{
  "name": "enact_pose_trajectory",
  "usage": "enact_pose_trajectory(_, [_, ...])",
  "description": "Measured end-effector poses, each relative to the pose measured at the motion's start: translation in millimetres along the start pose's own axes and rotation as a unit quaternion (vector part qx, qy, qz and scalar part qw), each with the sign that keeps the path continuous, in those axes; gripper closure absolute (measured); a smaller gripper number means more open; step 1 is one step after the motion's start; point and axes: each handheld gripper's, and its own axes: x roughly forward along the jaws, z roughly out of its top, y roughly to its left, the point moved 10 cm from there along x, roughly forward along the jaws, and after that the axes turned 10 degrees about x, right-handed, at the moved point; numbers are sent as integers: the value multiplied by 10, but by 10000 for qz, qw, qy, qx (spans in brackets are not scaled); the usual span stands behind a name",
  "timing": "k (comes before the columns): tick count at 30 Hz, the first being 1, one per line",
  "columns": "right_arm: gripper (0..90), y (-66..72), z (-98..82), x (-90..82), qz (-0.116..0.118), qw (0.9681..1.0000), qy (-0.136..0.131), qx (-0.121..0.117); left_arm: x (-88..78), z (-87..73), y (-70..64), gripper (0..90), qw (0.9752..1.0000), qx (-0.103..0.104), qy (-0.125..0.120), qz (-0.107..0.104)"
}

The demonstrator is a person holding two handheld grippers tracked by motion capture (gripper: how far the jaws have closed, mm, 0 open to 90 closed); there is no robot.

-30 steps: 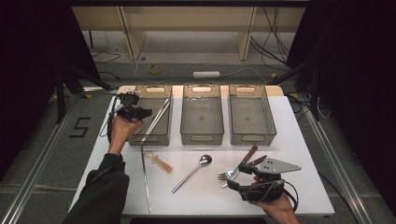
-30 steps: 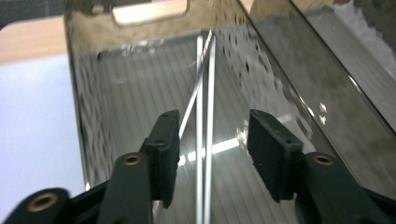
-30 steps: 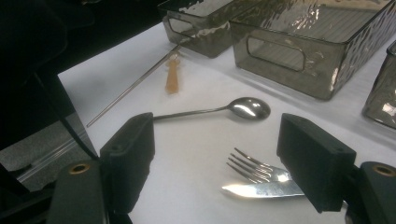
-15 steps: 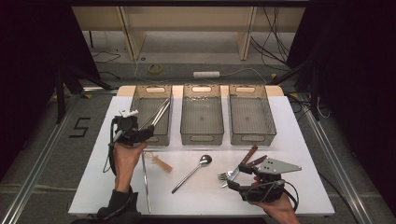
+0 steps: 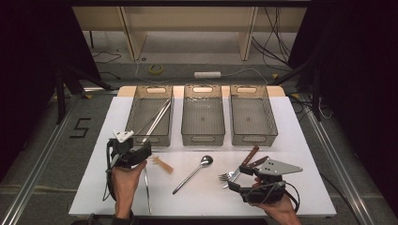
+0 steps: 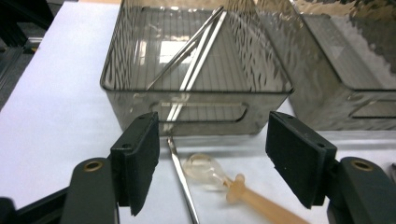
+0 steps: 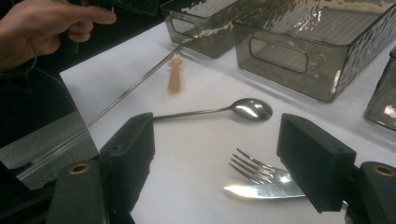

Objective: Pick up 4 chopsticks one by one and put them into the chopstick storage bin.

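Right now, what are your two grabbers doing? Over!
Left gripper open, jaws just widened, nothing between them, above the metal rod and small plastic spoon. Right gripper open by fork and knife. Nothing blocking.

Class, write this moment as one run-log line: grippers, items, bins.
left gripper: open, just opening, over metal rod and plastic spoon | right gripper: open by fork, knife | left bin: two rods

Probably a lab: dark curtains (image 5: 37, 56), floor cables (image 5: 141, 70), white table (image 5: 291, 140).

Bins (image 6: 196, 88): smoky translucent rippled plastic. Spoon (image 7: 252, 108): glossy polished metal. Small spoon (image 6: 219, 177): clear and amber plastic. Table (image 5: 300, 140): matt white.
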Motion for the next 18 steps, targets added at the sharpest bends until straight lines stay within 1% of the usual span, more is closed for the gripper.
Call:
enact_pose_trajectory(5, [286,-3,1,0,4,10000,-5,3,58,-214,-32,347,9998,-28,186,2])
enact_pose_trajectory(9, [286,1,-4,1,-5,10000,15,8,77,-311,-41,363,9996,-90,278,2])
enact_pose_trajectory(11, [286,1,-7,2,-4,10000,25,13,74,-366,-41,379,9994,-89,329,26])
enact_pose_trajectory(14, [286,-1,-6,4,-3,10000,18,14,90,-465,-69,412,9990,-61,438,-29])
enact_pose_trajectory(16, [287,4,-8,9,8,10000,23,12,101,-529,-114,429,9987,11,501,-77])
enact_pose_trajectory(18, [287,5,-10,11,7,10000,33,-4,123,-571,-136,452,9984,-8,556,-103])
